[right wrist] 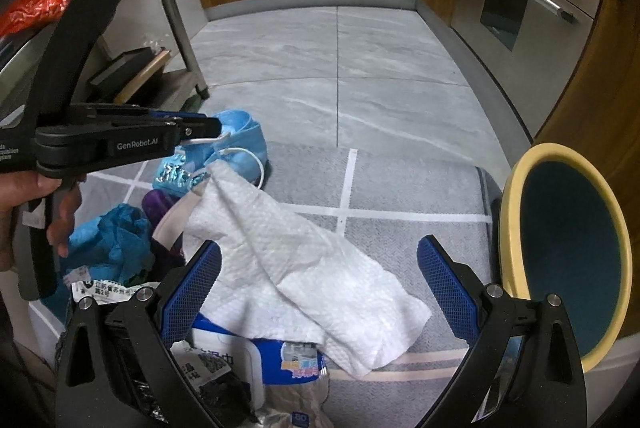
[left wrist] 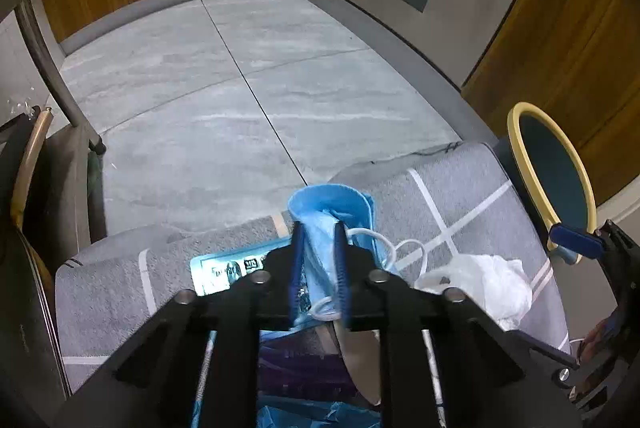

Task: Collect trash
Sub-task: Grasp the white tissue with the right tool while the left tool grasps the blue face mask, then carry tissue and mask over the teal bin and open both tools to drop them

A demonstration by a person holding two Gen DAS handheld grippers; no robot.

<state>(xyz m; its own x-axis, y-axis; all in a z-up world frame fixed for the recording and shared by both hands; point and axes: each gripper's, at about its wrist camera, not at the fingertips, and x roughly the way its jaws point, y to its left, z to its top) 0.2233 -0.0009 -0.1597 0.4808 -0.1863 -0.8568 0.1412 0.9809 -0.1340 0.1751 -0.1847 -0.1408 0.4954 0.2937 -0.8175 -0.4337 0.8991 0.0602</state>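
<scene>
Left wrist view showed the left gripper point(left wrist: 318, 248) fingers clamped on the blue face mask point(left wrist: 328, 204). The right gripper point(right wrist: 320, 292) fingers stood apart around the paper towel point(right wrist: 304, 260). The thin mask might slip out when lifted.

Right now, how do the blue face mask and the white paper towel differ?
The face mask is blue, with white ear loops; the paper towel is plain white with an embossed surface. The mask is pinched in the shut left gripper; the towel lies loose on the mat between the fingers of the open right gripper, untouched. The mask is folded narrow; the towel spreads out crumpled. Both are among the trash pile beside the bin.
</scene>
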